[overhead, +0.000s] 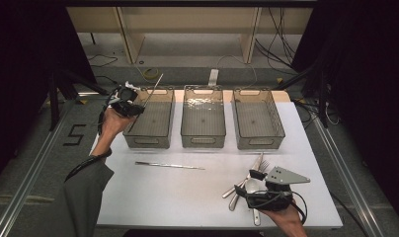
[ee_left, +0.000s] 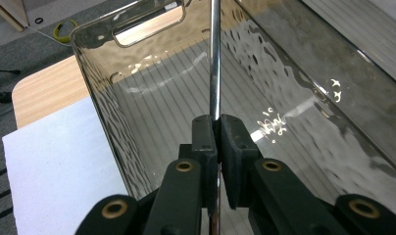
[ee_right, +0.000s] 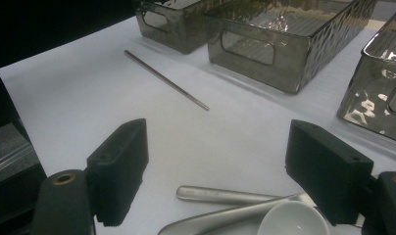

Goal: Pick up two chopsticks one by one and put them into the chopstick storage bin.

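My left gripper (overhead: 137, 106) is shut on a thin metal chopstick (overhead: 156, 84) and holds it over the left smoked-plastic bin (overhead: 148, 140). In the left gripper view the chopstick (ee_left: 215, 58) runs up from between the closed jaws of the gripper (ee_left: 218, 122), above the ribbed floor of the bin (ee_left: 105, 115). A second chopstick (overhead: 170, 165) lies flat on the white mat; it is the chopstick (ee_right: 166, 80) seen beyond my right gripper. My right gripper (overhead: 244, 181) stands open just over a pile of cutlery (overhead: 254, 170). Its jaws (ee_right: 220, 147) are wide apart above a spoon (ee_right: 294, 220) and metal handles (ee_right: 220, 195).
Three bins stand in a row at the back of the mat: the left one, a middle bin (overhead: 203, 139) and a right bin (overhead: 260, 140). The white mat (overhead: 178, 197) covers the table. Cables, shelving legs and dark curtains lie beyond the table.
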Available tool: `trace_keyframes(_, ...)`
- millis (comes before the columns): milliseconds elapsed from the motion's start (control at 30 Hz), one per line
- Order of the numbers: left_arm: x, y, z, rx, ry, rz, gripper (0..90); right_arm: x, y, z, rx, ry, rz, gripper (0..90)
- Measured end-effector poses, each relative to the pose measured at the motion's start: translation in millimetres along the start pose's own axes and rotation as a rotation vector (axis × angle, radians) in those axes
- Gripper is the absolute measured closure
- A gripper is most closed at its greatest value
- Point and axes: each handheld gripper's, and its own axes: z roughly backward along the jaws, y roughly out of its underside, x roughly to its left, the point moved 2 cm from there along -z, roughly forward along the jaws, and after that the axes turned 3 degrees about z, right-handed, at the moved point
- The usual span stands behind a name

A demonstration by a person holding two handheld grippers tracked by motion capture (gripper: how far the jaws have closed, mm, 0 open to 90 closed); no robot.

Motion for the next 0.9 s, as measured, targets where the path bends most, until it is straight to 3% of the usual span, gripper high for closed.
trace_keyframes(900,-1.0,14.1,-16.5,0.021,0.015,0.009,84.5,0.2,0.2,-0.1,0.0,0.0,-0.001,25.0)
